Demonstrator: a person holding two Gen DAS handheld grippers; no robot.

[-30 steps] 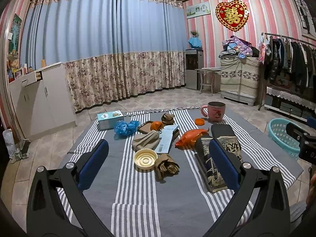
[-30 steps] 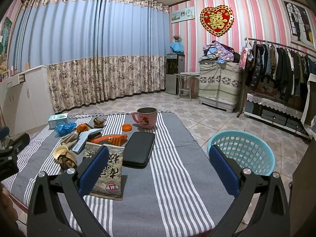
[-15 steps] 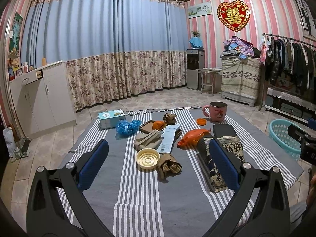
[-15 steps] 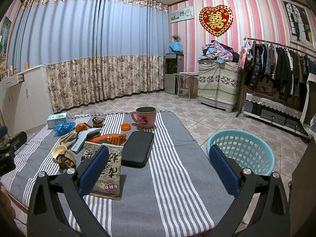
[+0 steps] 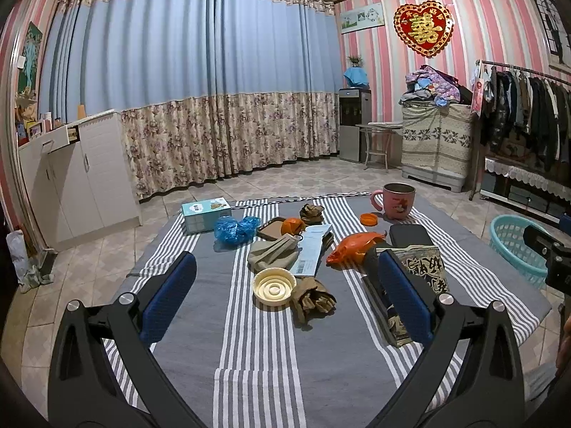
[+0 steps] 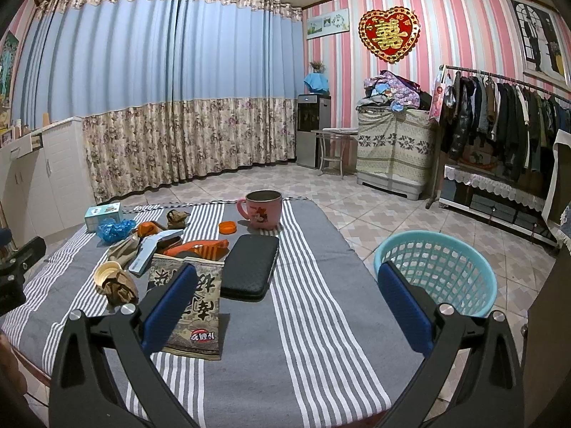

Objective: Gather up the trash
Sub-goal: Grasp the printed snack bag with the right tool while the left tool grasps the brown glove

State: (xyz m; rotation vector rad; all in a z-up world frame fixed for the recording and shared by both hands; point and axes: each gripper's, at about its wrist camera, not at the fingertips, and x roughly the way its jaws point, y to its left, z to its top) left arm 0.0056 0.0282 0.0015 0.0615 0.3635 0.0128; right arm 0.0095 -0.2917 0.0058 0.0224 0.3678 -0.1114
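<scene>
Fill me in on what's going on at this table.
A person holds a gripper in each hand above a striped table littered with trash: a snack bag, crumpled brown paper, a blue plastic wad. The left gripper and right gripper are both open and empty. The teal basket waits on the floor beside the table. Nothing is picked up yet.

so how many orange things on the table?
3. An orange wrapper beside the black case; a small orange lid near the pink mug; an orange crumpled piece behind the brown cloth. Clutter may hide more.
</scene>
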